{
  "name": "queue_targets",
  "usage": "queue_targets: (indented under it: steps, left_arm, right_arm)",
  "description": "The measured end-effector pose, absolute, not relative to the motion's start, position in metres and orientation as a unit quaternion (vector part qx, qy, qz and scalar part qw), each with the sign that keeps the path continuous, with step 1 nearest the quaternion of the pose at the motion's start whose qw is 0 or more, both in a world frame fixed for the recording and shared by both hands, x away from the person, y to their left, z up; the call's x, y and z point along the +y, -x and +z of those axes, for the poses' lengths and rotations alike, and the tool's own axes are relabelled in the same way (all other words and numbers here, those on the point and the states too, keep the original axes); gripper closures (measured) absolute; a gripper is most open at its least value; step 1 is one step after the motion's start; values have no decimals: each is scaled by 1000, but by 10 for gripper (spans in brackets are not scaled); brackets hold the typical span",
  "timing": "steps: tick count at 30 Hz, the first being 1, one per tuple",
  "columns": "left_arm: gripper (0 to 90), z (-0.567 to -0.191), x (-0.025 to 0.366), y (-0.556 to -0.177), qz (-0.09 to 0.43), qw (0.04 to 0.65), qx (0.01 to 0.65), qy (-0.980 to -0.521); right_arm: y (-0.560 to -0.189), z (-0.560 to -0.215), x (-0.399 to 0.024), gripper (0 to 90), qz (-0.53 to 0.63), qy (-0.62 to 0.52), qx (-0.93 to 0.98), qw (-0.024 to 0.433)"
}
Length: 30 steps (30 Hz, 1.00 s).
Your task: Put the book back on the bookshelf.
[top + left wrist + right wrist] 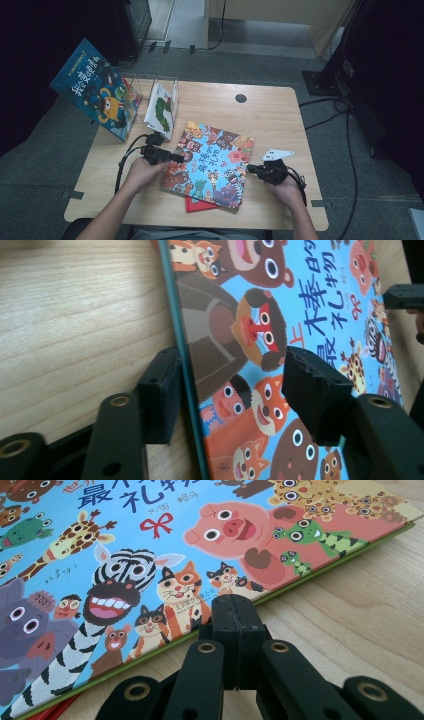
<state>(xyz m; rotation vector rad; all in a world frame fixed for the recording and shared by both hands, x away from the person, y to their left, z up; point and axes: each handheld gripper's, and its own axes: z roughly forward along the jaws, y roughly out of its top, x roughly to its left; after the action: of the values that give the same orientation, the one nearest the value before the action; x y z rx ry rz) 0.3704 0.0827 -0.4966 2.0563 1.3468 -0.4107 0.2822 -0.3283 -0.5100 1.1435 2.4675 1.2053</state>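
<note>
Both grippers are matte black plastic: left gripper (172, 158), right gripper (252, 169), each trailing a black cable, and the right one carries a pale three-cornered plate (277, 154) on top. In the gripper views the jaws are flat black link arms with brass-ringed pivot holes, ending in blocky pads (314, 390) with a ribbed, sawtooth inner face. Forearms (107, 212) are bare, no sleeves visible; a dark strap (303, 192) sits at the right wrist.
</note>
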Motion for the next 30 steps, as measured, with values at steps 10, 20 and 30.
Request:
queue_targets:
  steps: [10, 20, 30]
  left_arm:
    - [495, -493, 86, -374, -175, 315, 523, -773]
    - [555, -473, 100, -378, -205, 334, 526, -755]
    - [582, -480, 103, -381, -221, 339, 527, -748]
  right_arm:
    - [-285, -514, -332, 900, 421, -384, 819, 69]
    - [-290, -519, -326, 900, 421, -388, 817, 69]
    - [-292, -519, -326, 900, 424, -386, 816, 66]
